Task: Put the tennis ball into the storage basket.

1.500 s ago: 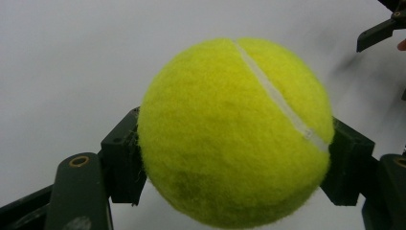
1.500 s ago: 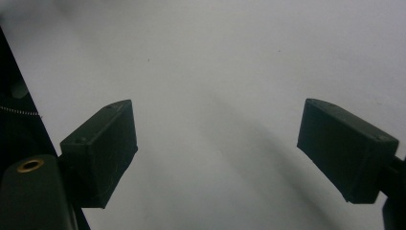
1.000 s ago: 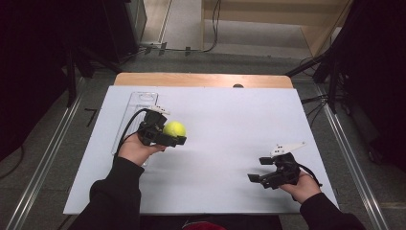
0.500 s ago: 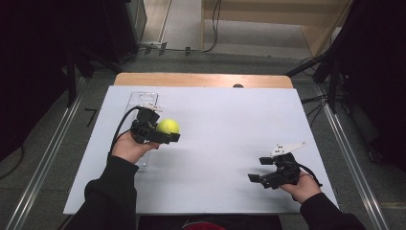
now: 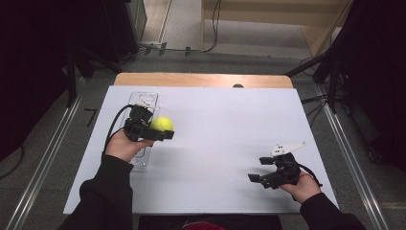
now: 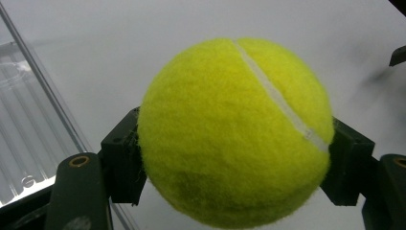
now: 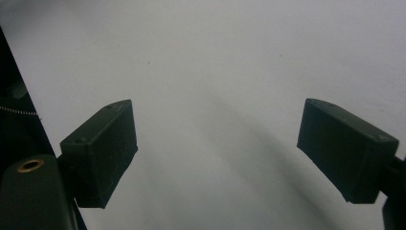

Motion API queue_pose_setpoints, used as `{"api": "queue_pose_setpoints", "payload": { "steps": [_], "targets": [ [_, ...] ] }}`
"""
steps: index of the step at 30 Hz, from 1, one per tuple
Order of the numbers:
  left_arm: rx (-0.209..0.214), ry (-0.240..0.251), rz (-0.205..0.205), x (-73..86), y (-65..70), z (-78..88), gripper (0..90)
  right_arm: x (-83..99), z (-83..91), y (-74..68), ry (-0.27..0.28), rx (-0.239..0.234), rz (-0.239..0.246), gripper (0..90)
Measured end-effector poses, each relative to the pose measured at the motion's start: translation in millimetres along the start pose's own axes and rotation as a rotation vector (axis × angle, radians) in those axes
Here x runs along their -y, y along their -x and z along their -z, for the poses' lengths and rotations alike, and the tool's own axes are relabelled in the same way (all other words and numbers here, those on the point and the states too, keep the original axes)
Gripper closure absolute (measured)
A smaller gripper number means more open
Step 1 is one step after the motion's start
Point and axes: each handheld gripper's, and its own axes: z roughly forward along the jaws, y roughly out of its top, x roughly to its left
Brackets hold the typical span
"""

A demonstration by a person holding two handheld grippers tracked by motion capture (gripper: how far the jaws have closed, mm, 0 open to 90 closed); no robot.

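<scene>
From above, my left gripper [image 5: 160, 132] pinches the tennis ball [image 5: 162, 124] just beside the clear tray [image 5: 143, 98] at the table's [image 5: 215, 139] left, while my right gripper [image 5: 262, 168] rests apart near the right corner. Along my left jaws the ball [image 6: 234, 129] is squeezed between both pads, the tray's ribbed wall [image 6: 28, 120] alongside; I judge this the carrying step, so next I must line up over a slot before letting go. Along my right jaws, they stand spread over bare table [image 7: 215, 72], holding nothing.

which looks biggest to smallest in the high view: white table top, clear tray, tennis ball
1. white table top
2. clear tray, partly hidden behind the left gripper
3. tennis ball, held off the table, so slightly nearer the camera
</scene>
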Motion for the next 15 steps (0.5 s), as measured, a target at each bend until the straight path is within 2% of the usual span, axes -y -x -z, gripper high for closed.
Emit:
{"api": "queue_pose_setpoints", "payload": {
  "steps": [15],
  "targets": [
    [-0.042, 0.022, 0.035, 0.7, -10.7, 12.3, 26.7, 0.2, 0.3, 0.2, 0.0, 0.002, 0.0, 11.4]
  ]
}}
